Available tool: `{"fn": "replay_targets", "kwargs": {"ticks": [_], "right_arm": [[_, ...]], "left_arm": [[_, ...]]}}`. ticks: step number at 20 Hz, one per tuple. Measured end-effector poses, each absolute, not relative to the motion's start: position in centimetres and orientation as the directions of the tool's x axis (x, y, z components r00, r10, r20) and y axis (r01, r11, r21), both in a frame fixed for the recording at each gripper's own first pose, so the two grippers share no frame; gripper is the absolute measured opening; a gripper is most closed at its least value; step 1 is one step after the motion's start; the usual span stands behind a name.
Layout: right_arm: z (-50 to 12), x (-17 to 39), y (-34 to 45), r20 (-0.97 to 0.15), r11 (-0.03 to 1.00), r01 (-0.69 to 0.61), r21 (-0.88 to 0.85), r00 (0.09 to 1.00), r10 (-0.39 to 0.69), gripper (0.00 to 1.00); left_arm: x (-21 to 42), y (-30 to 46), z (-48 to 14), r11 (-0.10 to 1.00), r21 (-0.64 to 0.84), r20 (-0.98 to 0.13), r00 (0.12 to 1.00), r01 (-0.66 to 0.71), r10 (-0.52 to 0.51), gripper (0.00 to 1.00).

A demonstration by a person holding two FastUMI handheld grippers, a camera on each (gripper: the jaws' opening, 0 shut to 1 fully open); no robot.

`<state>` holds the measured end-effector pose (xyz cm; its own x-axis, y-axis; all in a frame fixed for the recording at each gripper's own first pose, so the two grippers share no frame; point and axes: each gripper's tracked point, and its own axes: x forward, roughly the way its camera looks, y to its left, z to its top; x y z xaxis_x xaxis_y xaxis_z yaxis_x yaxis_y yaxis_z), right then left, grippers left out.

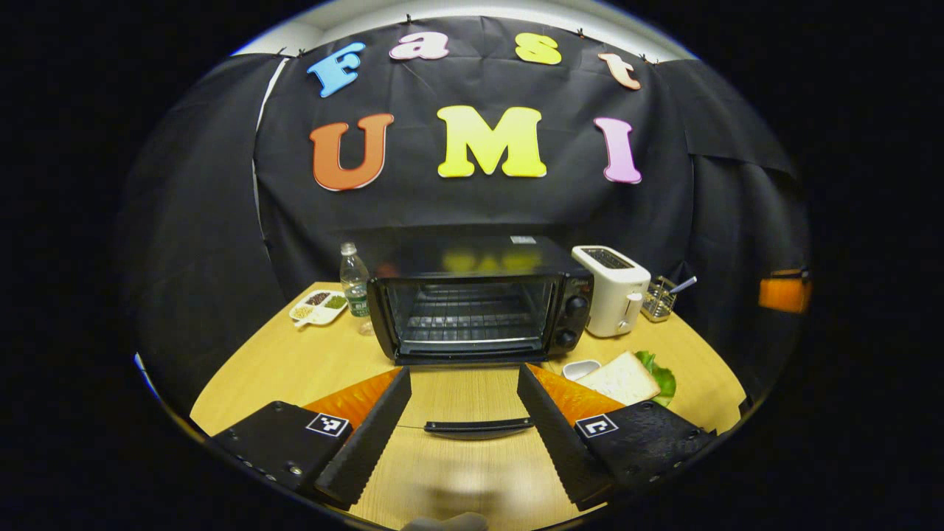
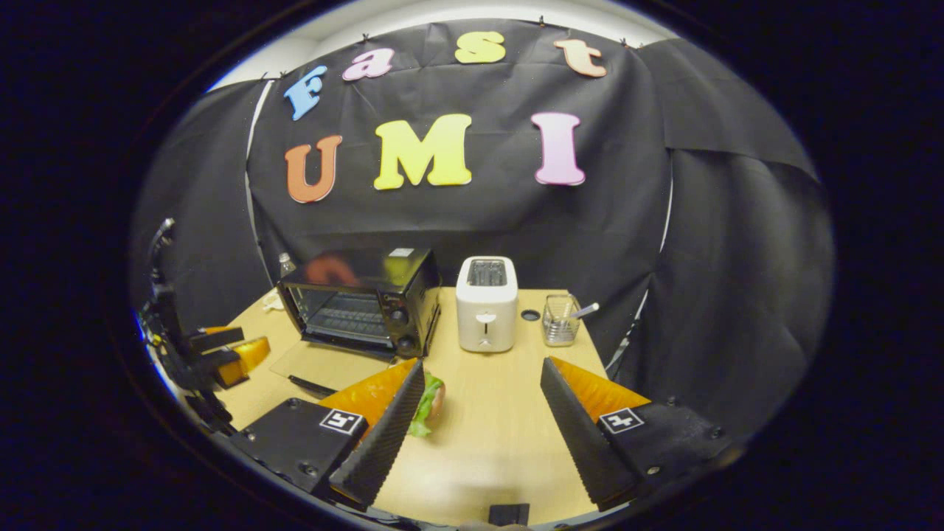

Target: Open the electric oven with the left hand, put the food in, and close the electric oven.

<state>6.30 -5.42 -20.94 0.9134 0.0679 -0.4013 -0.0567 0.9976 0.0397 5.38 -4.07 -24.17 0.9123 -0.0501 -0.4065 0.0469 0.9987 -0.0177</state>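
The electric oven [image 1: 476, 299] stands at the back of the wooden table [image 1: 295, 365] with its glass door [image 1: 472, 394] swung fully down and flat, the door handle [image 1: 478, 427] lying between the fingers of the left gripper [image 1: 463, 435], whose jaws are spread wide and grip nothing. The sandwich [image 1: 625, 377], bread over lettuce, lies on the table just right of the open door, in front of the white toaster [image 1: 611, 289]. The right gripper [image 2: 476, 435] hangs wide open and empty over the table, the sandwich just beside its left finger.
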Motion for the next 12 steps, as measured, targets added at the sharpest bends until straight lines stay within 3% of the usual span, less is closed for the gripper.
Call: {"fn": "replay_targets", "kwargs": {"ticks": [4,6,7,12], "right_arm": [[-26.5,7.4,-4.1,-0.482,0.986,-0.081,0.144,0.865,0.141,1.00],[-28.9,8.1,-3.0,-0.514,0.976,-0.092,0.199,0.838,0.184,0.91],[-29.8,8.5,-2.3,-0.522,0.967,-0.105,0.232,0.825,0.215,1.00],[-33.9,11.2,0.1,-0.550,0.900,-0.107,0.422,0.759,0.349,0.99]], "left_arm": [[3.2,-2.7,-18.2,0.999,0.003,-0.333,0.942,0.041,-0.037,0.95],[2.2,-2.8,-16.0,0.999,-0.002,-0.307,0.951,0.038,-0.036,0.95],[1.7,-2.7,-15.1,0.999,-0.007,-0.296,0.955,0.031,-0.032,0.96],[0.6,-2.0,-12.6,0.999,0.048,-0.263,0.964,-0.009,0.021,0.95]]}}
